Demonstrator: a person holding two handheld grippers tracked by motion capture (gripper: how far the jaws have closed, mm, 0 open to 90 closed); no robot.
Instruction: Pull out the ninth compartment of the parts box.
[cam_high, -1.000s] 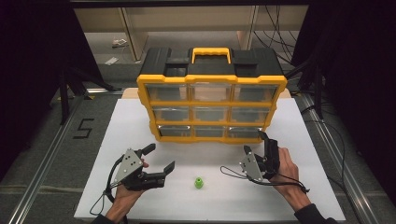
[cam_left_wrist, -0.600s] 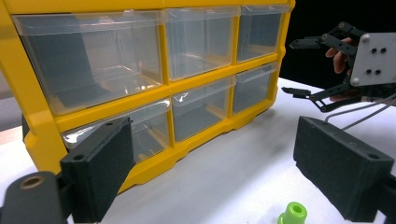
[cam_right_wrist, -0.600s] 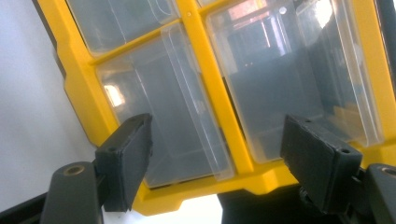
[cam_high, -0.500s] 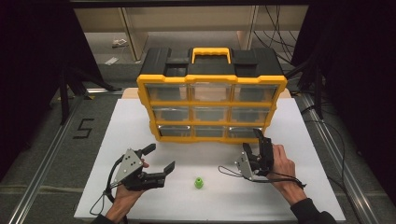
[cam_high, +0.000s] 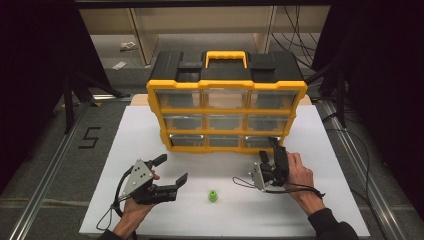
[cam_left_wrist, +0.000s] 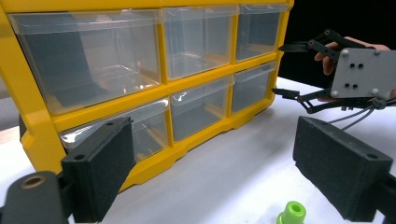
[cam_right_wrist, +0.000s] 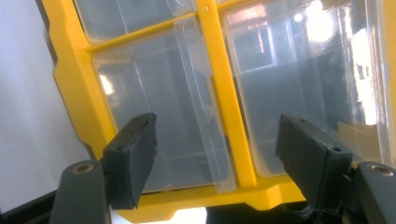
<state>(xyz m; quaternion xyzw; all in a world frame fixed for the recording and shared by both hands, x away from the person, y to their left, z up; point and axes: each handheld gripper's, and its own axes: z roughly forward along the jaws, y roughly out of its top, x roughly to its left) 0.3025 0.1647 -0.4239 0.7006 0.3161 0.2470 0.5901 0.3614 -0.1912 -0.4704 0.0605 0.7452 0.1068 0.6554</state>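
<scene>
— Starting at your left: where is your left gripper (cam_high: 172, 169)?

— You hold it low over the white table (cam_high: 120, 150), tipped on its side, jaws spread wide with nothing between them. In the left gripper view its pads (cam_left_wrist: 103, 163) frame the organizer's lower drawers.

— And the small green piece (cam_high: 213, 195)?

— It sits alone on the table, just right of your left gripper's tips and well apart from your right hand (cam_high: 300, 175). It touches neither gripper.

— What stands behind it?

— The yellow drawer organizer (cam_high: 226, 88), upright at the middle of the table, nine clear drawers all pushed in, black top with a yellow handle (cam_high: 226, 53).

— Now your right gripper (cam_high: 270, 147)?

— It points up at the bottom right drawer (cam_high: 262, 141), tips just short of the organizer's front. Its jaws have just been closing a little, yet they stand apart and grip nothing. In the right gripper view the pads (cam_right_wrist: 135, 154) straddle the yellow divider between two clear drawers; I cannot tell whether they touch the plastic.
</scene>
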